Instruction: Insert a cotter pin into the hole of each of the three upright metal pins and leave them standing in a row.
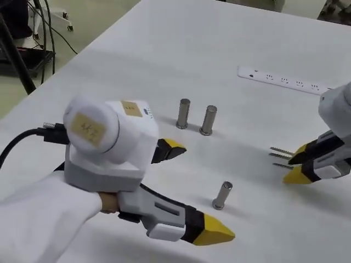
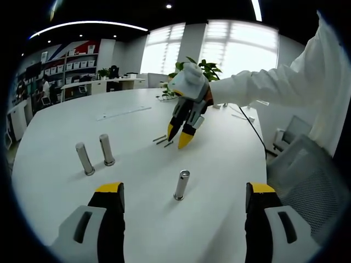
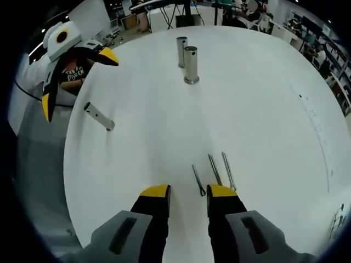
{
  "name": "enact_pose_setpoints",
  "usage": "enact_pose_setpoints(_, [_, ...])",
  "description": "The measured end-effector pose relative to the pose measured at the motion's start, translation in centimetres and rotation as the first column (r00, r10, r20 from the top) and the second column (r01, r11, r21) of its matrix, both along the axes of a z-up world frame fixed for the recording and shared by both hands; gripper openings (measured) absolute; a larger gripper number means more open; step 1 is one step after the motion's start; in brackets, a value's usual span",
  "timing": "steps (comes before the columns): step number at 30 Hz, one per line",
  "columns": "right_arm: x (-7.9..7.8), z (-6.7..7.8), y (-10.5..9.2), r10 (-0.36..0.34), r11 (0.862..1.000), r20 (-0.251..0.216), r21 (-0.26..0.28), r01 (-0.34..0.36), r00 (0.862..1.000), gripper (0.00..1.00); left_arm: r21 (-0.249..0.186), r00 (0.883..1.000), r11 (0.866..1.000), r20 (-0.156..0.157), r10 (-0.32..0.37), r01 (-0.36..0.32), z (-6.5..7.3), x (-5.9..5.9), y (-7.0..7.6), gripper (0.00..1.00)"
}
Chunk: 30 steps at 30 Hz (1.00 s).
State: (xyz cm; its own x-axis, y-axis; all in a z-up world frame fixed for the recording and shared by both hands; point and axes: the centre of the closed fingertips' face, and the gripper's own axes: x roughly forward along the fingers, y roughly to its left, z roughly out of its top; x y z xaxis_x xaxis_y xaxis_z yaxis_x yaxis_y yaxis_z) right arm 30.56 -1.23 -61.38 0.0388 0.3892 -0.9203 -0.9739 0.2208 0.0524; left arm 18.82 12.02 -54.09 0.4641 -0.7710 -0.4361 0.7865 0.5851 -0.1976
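Observation:
Three short steel pins stand upright on the white table [image 1: 164,55]: two close together [image 1: 183,113] [image 1: 208,120], and a third [image 1: 222,195] nearer me. My left gripper [image 1: 194,189] is open wide, and that third pin [image 2: 181,184] stands a little ahead, between its jaws. Three cotter pins [image 3: 214,169] lie side by side on the table just in front of my right gripper [image 3: 188,192], which is open with nothing between its fingers. In the head view the cotter pins [image 1: 281,156] lie at the tips of the right gripper [image 1: 299,163].
A white power strip [image 1: 285,80] lies at the far right of the table. Cables and a stand base [image 1: 33,49] are on the floor beyond the table's left edge. A sleeved arm [image 2: 263,82] reaches across the left gripper view.

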Motion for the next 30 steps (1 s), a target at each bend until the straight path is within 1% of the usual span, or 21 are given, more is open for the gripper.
enact_pose_setpoints(2, [0.1, -0.1, 0.0, -0.004, 1.000, -0.001, -0.005, 0.004, 1.000, 0.21, 0.003, 1.000, 1.000, -0.003, 0.003, -0.003, -0.1, 0.0, 0.0, 0.89])
enact_pose_setpoints(4, [0.2, 0.1, 0.3, -0.026, 1.000, -0.008, 0.013, 0.026, 1.000, 0.20, 0.008, 1.000, 1.000, -0.003, 0.005, -0.005, -0.3, -0.1, 0.1, 0.89])
enact_pose_setpoints(5, [0.2, 0.1, 0.3, -0.024, 1.000, -0.005, 0.014, 0.024, 1.000, 0.19, 0.009, 1.000, 1.000, -0.005, 0.005, -0.005, -0.4, -0.2, 0.1, 0.89])
enact_pose_setpoints(6, [0.3, 0.1, 0.2, -0.021, 1.000, 0.002, 0.009, 0.021, 1.000, 0.17, 0.008, 1.000, 1.000, -0.006, 0.005, -0.005, -0.4, -0.3, 0.1, 0.89])
enact_pose_setpoints(7, [0.6, 0.0, 0.1, -0.011, 1.000, 0.022, 0.002, 0.011, 1.000, 0.15, 0.008, 1.000, 1.000, -0.007, 0.004, -0.004, -0.4, -0.4, 0.0, 0.89])
enact_pose_setpoints(9, [0.9, 0.0, 0.1, -0.013, 1.000, 0.039, -0.007, 0.013, 0.999, 0.09, 0.005, 1.000, 1.000, -0.021, 0.006, -0.006, -0.5, -0.6, 0.0, 0.89])
enact_pose_setpoints(10, [1.0, 0.0, 0.1, -0.021, 1.000, 0.044, -0.014, 0.022, 0.999, 0.07, 0.004, 1.000, 1.000, -0.019, 0.006, -0.006, -0.5, -0.7, -0.1, 0.89])
enact_pose_setpoints(11, [1.1, 0.0, 0.1, -0.014, 1.000, 0.053, -0.026, 0.016, 0.998, 0.05, 0.005, 1.000, 1.000, -0.017, 0.007, -0.007, -0.5, -0.7, -0.1, 0.89])
enact_pose_setpoints(12, [1.2, 0.0, 0.1, 0.009, 0.999, 0.069, -0.038, -0.007, 0.998, 0.03, 0.007, 1.000, 1.000, -0.018, 0.008, -0.007, -0.5, -0.7, -0.1, 0.89])
enact_pose_setpoints(13, [1.5, 0.0, 0.1, 0.044, 0.998, 0.095, -0.048, -0.039, 0.994, 0.01, 0.008, 1.000, 1.000, -0.018, 0.012, -0.012, -0.5, -0.7, -0.1, 0.89])
enact_pose_setpoints(14, [1.1, 0.0, 0.2, 0.033, 0.999, 0.077, -0.043, -0.030, 0.996, 0.01, 0.007, 1.000, 1.000, -0.016, 0.016, -0.016, -0.5, -0.7, -0.1, 0.89])
enact_pose_setpoints(16, [1.2, 0.0, 0.2, 0.020, 0.999, 0.075, -0.039, -0.017, 0.997, 0.00, 0.005, 1.000, 1.000, -0.014, 0.019, -0.019, -0.3, -0.8, -0.1, 0.89])
enact_pose_setpoints(19, [1.4, 0.0, 0.2, 0.020, 1.000, 0.080, -0.026, -0.018, 0.997, 0.00, 0.002, 1.000, 1.000, -0.009, 0.024, -0.024, 0.0, -0.8, 0.0, 0.88])
enact_pose_setpoints(21, [1.6, 0.0, 0.0, 0.019, 1.000, 0.073, -0.016, -0.018, 0.997, 0.00, 0.000, 1.000, 1.000, -0.008, 0.028, -0.028, 0.1, -0.8, 0.1, 0.88])
enact_pose_setpoints(23, [1.4, 0.0, 0.1, 0.059, 0.998, 0.100, -0.021, -0.058, 0.993, 0.00, 0.004, 0.999, 0.999, -0.006, 0.032, -0.032, 0.1, -0.9, 0.2, 0.88])
enact_pose_setpoints(24, [1.3, 0.0, 0.2, 0.048, 0.999, 0.109, -0.021, -0.046, 0.993, 0.00, 0.006, 0.999, 0.999, -0.007, 0.032, -0.032, 0.1, -0.9, 0.2, 0.88])
enact_pose_setpoints(26, [1.2, 0.0, 0.2, 0.052, 0.998, 0.129, -0.025, -0.049, 0.990, 0.00, 0.007, 0.999, 0.999, -0.013, 0.038, -0.038, 0.2, -1.0, 0.4, 0.88])
enact_pose_setpoints(28, [1.2, 0.1, 0.3, 0.049, 0.998, 0.139, -0.038, -0.044, 0.989, 0.00, 0.005, 0.999, 0.999, -0.012, 0.040, -0.040, 0.3, -1.3, 0.5, 0.88])
enact_pose_setpoints(30, [1.2, 0.0, 0.3, 0.056, 0.997, 0.150, -0.058, -0.048, 0.987, 0.00, 0.016, 0.999, 0.999, -0.013, 0.036, -0.036, 0.3, -1.5, 0.6, 0.88])
